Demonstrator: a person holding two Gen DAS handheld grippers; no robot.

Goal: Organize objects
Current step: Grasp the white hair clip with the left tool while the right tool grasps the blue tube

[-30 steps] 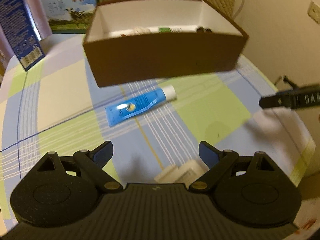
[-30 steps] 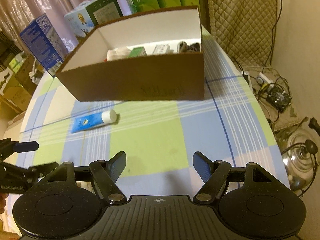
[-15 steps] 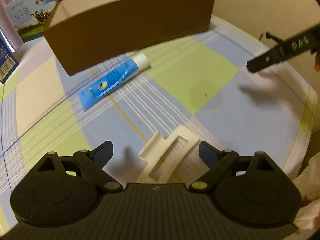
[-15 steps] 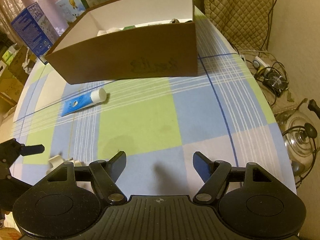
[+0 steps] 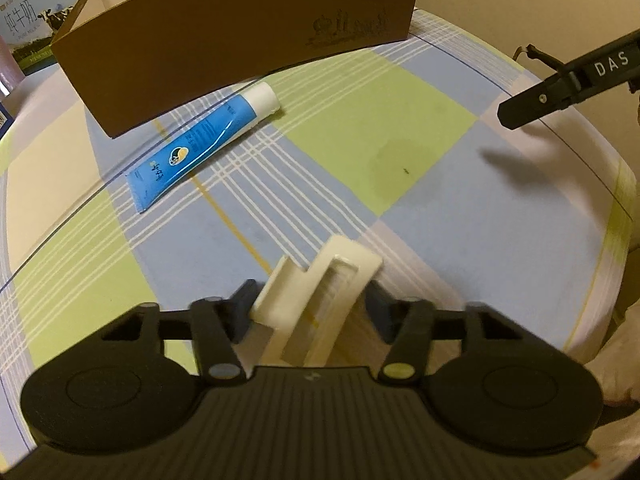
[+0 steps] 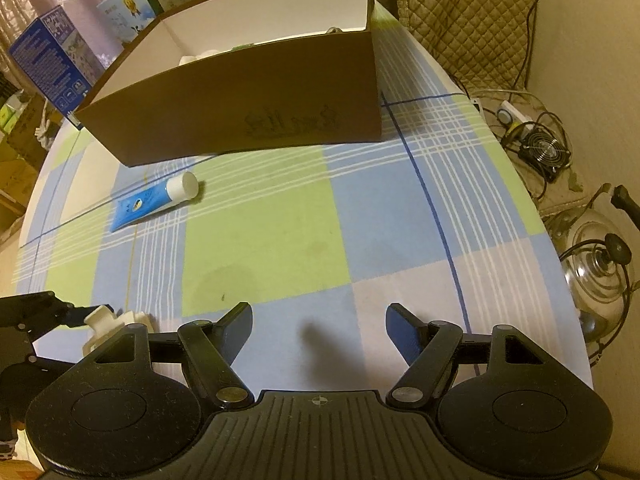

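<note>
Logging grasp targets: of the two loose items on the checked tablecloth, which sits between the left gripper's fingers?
The cream plastic bracket, between the left gripper fingers. The blue tube lies untouched by the brown box.

Both tongs are matte black plastic with a fine speckle. The left tongs [image 5: 310,312] carry a ribbed central housing at 6 o'clock, two round disc bosses, triangular cut-outs and brass-coloured pivot pins. The right tongs [image 6: 319,326] match, with dark blue fingers [image 6: 402,328]; white "DAS" lettering marks their side at 2 o'clock in the left wrist view.
</note>
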